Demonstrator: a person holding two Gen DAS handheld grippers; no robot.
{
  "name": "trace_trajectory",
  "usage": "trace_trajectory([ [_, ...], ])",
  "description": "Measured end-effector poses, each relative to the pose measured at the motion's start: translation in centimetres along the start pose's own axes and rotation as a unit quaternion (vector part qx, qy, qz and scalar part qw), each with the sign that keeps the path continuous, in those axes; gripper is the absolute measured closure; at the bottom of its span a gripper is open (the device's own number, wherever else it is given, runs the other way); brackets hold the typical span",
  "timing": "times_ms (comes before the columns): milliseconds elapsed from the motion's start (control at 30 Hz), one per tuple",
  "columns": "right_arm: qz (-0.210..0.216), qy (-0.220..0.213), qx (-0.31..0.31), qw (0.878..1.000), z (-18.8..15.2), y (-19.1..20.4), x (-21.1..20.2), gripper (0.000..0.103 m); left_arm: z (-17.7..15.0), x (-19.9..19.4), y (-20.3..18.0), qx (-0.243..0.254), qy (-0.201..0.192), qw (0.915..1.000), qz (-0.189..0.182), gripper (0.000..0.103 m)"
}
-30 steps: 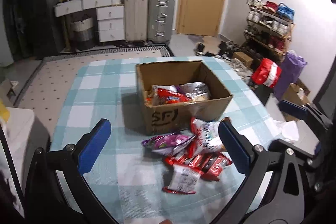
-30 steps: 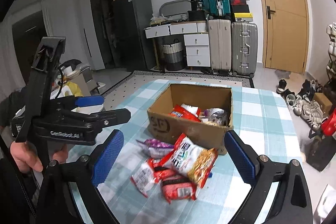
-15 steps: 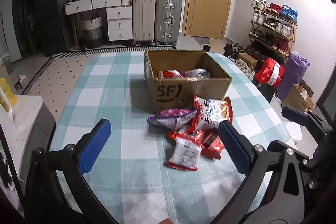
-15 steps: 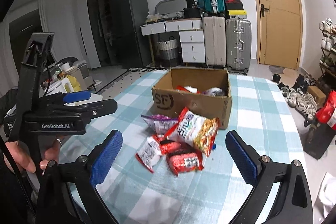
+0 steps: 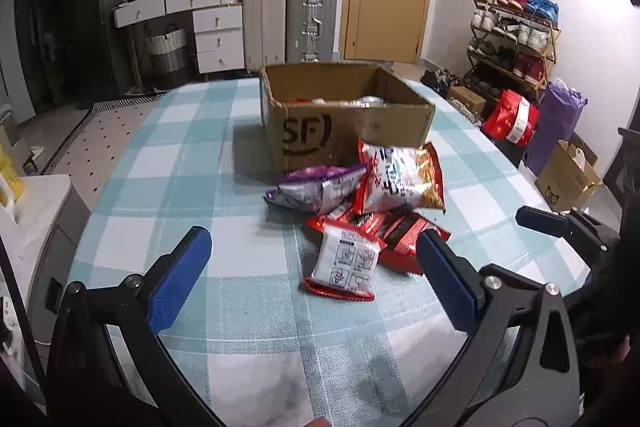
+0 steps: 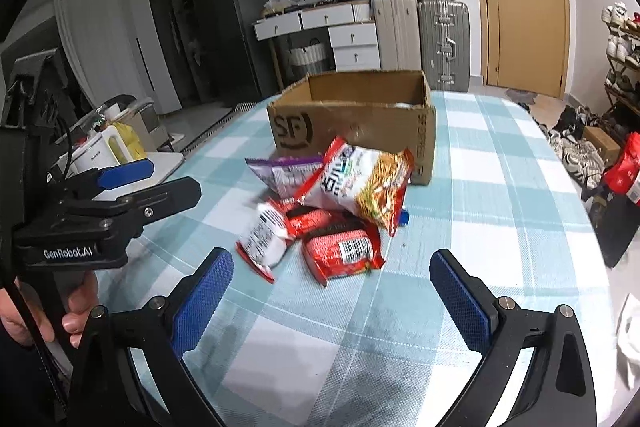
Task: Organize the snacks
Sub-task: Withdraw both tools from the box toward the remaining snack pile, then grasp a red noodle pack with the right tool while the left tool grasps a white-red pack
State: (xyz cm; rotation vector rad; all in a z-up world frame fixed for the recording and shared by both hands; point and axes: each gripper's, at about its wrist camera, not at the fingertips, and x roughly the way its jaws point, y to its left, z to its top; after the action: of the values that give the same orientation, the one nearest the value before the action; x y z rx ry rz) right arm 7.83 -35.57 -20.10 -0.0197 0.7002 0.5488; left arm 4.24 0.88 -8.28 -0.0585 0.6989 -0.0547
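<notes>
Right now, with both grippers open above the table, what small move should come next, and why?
Probably ease the left gripper forward and down onto the white-faced packet. It lies nearest, at the front of the snack pile, almost between the open jaws, and neither the left nor the right gripper holds anything. The cardboard box behind the pile is open.

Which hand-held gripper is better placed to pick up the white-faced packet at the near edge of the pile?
Probably the left hand-held gripper: open, with the white-faced packet lying between its fingers. The right hand-held gripper, also open, frames it off-centre.
</notes>
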Motion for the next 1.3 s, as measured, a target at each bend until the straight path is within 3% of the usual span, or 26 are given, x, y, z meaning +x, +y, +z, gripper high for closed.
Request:
trace_trajectory([
  [500, -0.007, 0.063, 0.007, 0.998, -0.1, -2.2, 6.8, 0.003, -1.6, 6.3, 1.4, 0.005, 0.049, 0.9987, -0.017, 0.001],
  [633, 0.001, 0.083, 0.018, 0.996, 0.1, -2.9, 8.4, 0.003, -1.7, 7.0, 2.5, -0.018, 0.057, 0.9975, -0.037, 0.001],
  [900, 0.004, 0.095, 0.003, 0.995, 0.7, -2.8, 10.1, 0.004, -2.0, 8.5, 3.3, -0.034, 0.073, 0.9958, -0.044, 0.001],
  [1067, 0.005, 0.106, -0.001, 0.994, 0.9, -2.3, 11.1, 0.025, -2.1, 8.6, 3.6, -0.045, 0.075, 0.9945, -0.057, 0.001],
  [1133, 0.009, 0.11, -0.016, 0.994, 0.8, -1.8, 11.4, 0.048, -2.1, 8.7, 3.6, -0.042, 0.074, 0.9951, -0.051, 0.001],
  [1300, 0.027, 0.101, -0.011, 0.994, 0.5, -1.7, 11.0, 0.055, -2.3, 8.9, 3.9, -0.049, 0.08, 0.9944, -0.049, 0.001],
])
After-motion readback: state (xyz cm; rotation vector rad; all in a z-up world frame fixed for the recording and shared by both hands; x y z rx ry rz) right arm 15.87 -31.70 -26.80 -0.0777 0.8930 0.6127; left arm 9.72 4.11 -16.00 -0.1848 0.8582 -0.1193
